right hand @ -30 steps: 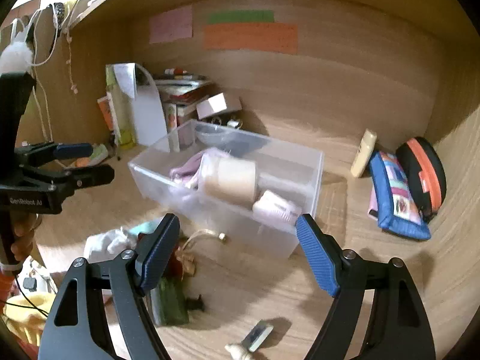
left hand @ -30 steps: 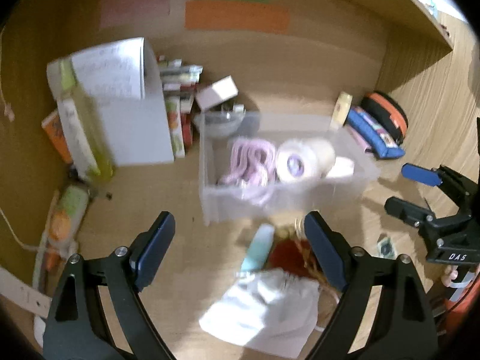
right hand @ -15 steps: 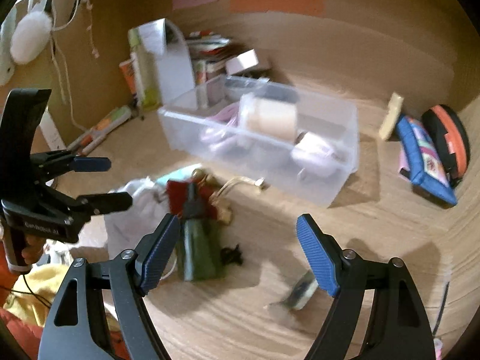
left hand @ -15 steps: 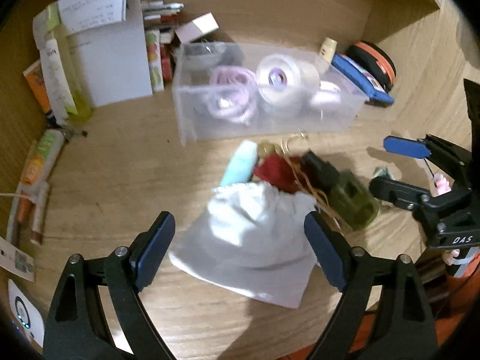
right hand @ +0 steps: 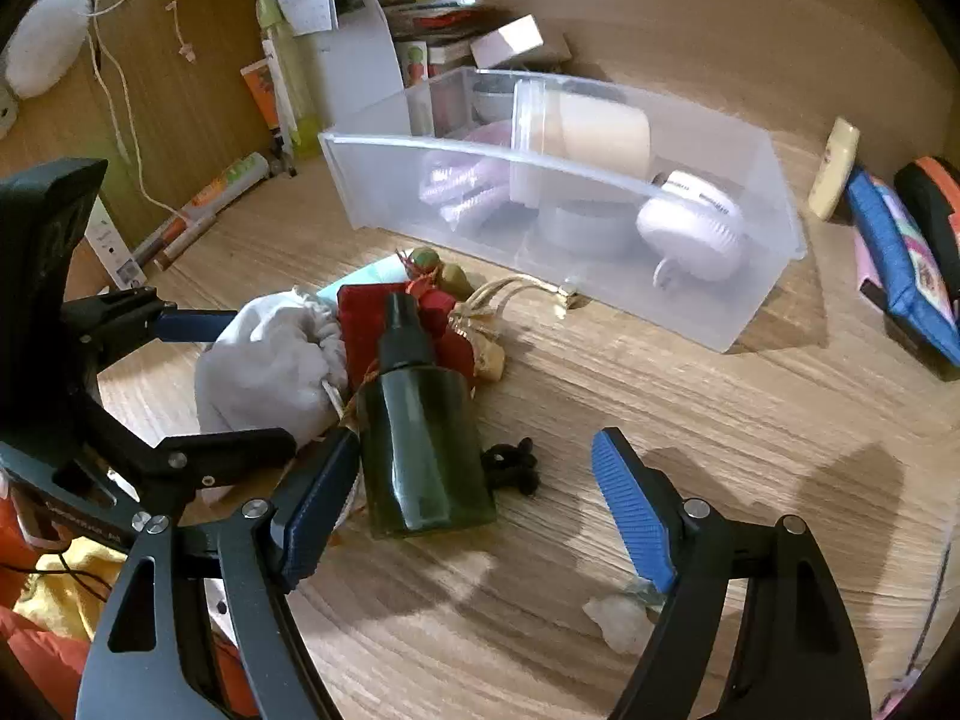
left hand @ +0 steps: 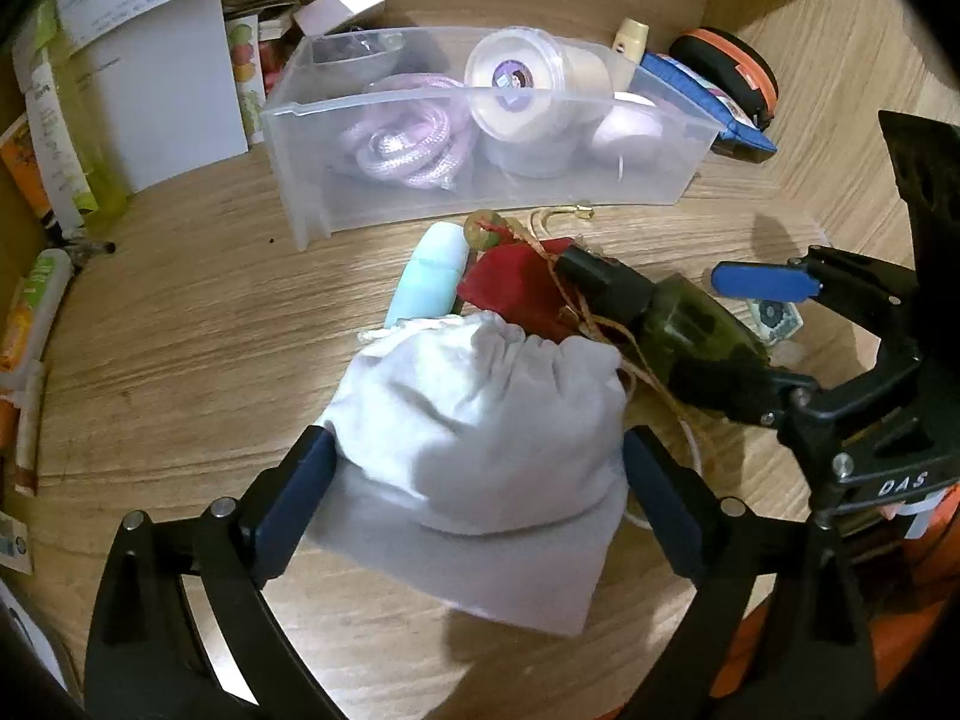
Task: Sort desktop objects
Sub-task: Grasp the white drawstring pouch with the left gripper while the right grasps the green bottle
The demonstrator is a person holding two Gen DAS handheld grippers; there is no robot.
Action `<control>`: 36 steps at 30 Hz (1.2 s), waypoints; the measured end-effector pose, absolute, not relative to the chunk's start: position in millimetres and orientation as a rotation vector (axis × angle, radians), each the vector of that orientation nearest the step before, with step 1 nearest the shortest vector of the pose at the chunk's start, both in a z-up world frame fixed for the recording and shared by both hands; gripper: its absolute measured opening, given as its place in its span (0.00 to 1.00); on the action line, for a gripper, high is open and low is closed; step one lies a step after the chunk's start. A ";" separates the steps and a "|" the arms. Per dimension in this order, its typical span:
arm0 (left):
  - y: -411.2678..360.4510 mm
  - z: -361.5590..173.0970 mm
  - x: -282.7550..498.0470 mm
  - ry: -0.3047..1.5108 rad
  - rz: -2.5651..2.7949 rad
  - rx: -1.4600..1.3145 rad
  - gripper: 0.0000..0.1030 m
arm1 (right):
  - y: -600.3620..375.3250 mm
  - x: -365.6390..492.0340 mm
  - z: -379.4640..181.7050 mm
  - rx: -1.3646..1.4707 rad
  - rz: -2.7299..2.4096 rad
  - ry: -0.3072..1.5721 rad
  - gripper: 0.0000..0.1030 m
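A white drawstring pouch [left hand: 480,420] lies on the wooden desk between the open fingers of my left gripper [left hand: 474,498]; it also shows in the right wrist view [right hand: 270,360]. A dark green spray bottle [right hand: 420,450] lies beside it, by the left finger of my open right gripper [right hand: 474,504]; it shows in the left wrist view too [left hand: 678,324]. A red pouch [left hand: 516,294], a pale blue tube [left hand: 429,282] and tan cords lie behind them. A clear plastic bin [left hand: 312,150] holds a pink rope, a lidded jar and a white round object.
White file box and books [left hand: 162,90] at back left. Blue pencil case [right hand: 900,264] and orange-black case [left hand: 726,72] at right. Tubes [left hand: 30,312] along the left wall. A small black clip [right hand: 513,462] and a crumpled wrapper [right hand: 618,618] lie near the right gripper.
Both grippers have moved down and back toward the desk's front. The left now straddles the white pouch; the right has come alongside the green bottle. Both stay open.
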State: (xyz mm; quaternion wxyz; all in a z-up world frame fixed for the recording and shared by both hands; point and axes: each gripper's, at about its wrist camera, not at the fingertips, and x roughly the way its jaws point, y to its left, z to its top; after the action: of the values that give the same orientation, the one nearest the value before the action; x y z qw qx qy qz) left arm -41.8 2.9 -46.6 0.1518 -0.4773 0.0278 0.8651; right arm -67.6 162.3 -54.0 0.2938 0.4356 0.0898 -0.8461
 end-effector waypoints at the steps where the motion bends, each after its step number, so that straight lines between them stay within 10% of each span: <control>1: 4.2 -48.0 -42.1 0.089 2.486 -1.370 0.94 | 161.4 -68.1 -55.0 1.162 -2.247 0.242 0.73; 16: -12.6 -46.4 -50.7 0.036 2.472 -1.388 0.95 | 145.3 -61.3 -50.7 1.102 -2.195 0.321 0.38; 29: 13.9 -59.1 -54.8 0.163 2.577 -1.363 0.99 | 162.5 -64.3 -38.1 1.097 -2.232 0.209 0.38; 36: 2.2 -50.6 -38.4 0.110 2.603 -1.273 0.76 | 180.9 -68.3 -19.8 1.057 -2.294 0.165 0.38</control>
State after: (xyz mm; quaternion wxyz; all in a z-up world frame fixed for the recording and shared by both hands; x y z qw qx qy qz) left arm -38.4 2.2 -50.6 0.1208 -0.4357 0.0376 0.8911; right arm -68.3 180.9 -19.8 0.3005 0.3982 0.0623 -0.8644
